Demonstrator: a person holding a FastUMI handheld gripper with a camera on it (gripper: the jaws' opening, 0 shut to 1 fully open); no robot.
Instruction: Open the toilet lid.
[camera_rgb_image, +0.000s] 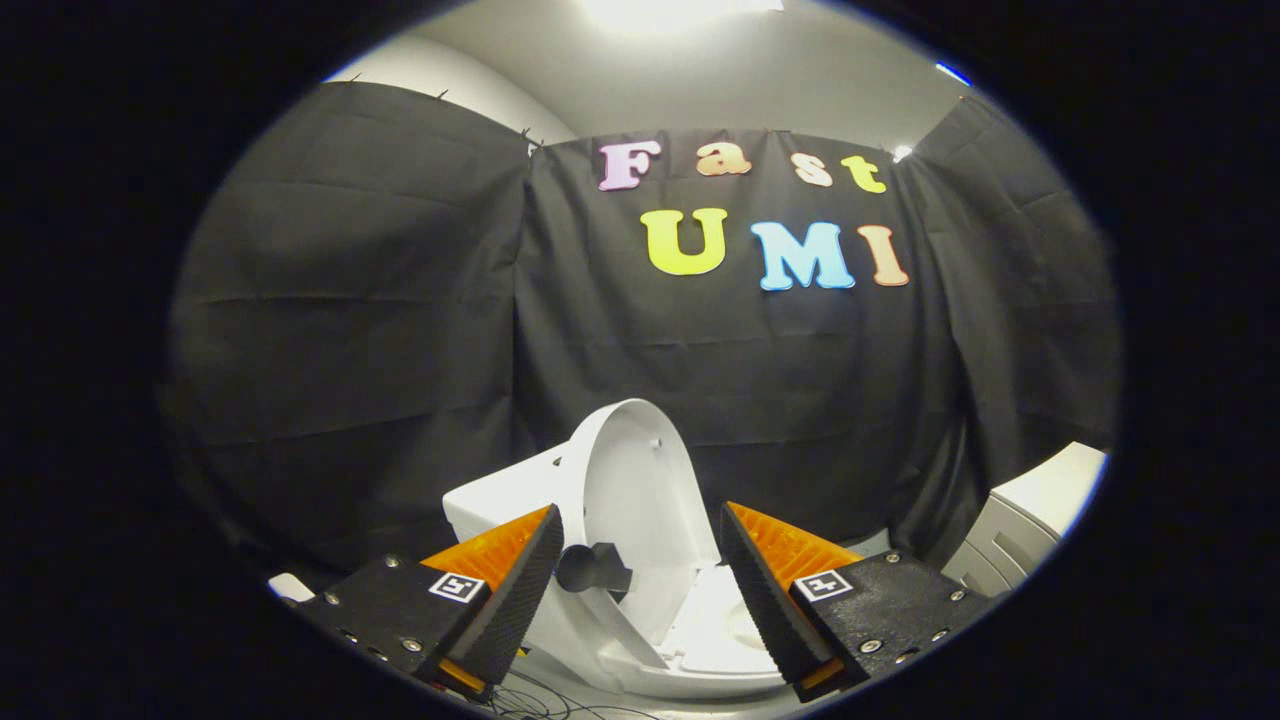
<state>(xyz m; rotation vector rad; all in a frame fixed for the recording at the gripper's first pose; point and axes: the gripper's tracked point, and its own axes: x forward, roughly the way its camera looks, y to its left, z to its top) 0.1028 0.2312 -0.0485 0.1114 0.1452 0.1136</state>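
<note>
Hand-held gripper (640, 590): the two fingers stand wide apart, jaws open, gripping nothing. Each finger carries a ribbed pad on its inner face and a small square black-and-white marker tag on its dark mounting block, one tag (457, 586) at 8 o'clock and one tag (822, 584) at 4 o'clock from the gap between the fingers.

Between the fingers, just ahead of them: a short dark cylindrical knob (592, 568) fixed to the edge of the white plastic toilet lid (635, 490). The knob sits close to the 9 o'clock finger's tip; I cannot tell whether they touch. It is well clear of the 3 o'clock finger.

The lid is raised, standing near upright, tilted back toward the white ceramic cistern (505, 495) at its 9 o'clock side. The inner face of the lid turns toward 3 o'clock. Below it, the white toilet seat and bowl (715, 640) lie exposed.

Thin dark cables (540, 700) run on the floor at 6 o'clock, under the bowl.

At 3 o'clock, beyond that finger: a white boxy unit (1030, 515) with a flat top, apart from the toilet.

Farthest: black cloth booth wall (400, 330) behind the toilet, pale ceiling (700, 80) above at 12 o'clock with a bright light (660, 12).
</note>
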